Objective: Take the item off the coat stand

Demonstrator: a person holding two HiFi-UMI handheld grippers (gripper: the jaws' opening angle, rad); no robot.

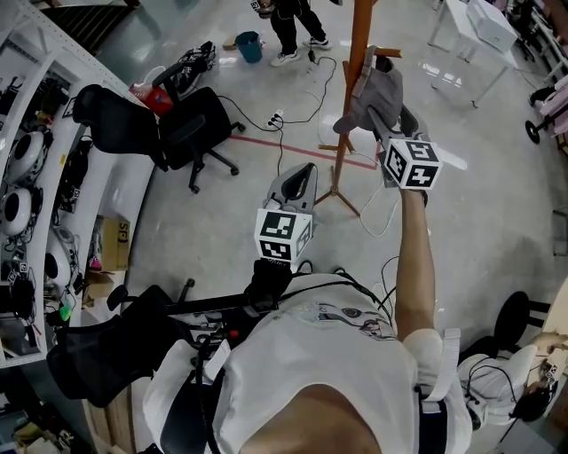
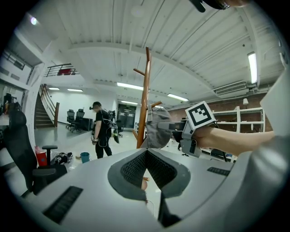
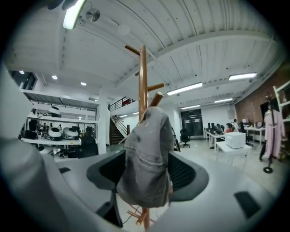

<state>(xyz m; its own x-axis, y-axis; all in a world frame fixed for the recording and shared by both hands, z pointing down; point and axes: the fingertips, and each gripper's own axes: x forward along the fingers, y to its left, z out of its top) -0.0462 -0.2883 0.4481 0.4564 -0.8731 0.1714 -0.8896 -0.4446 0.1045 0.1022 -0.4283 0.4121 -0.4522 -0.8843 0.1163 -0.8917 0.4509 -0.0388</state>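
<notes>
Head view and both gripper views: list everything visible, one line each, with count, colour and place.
Coat stand: one, orange-brown wood, upright on the floor ahead.
Cap: one, grey, hanging on a peg of the stand.
Office chairs: two, black, left of the stand.
Bucket: one, teal, on the far floor.
Table: one, white, far right.
Standing person: one, dark clothes, beyond the stand.
Left gripper: one, grey, held low, jaws together with nothing between them.
Right gripper: one, grey, raised at the stand, jaws wide apart with the cap between them.
</notes>
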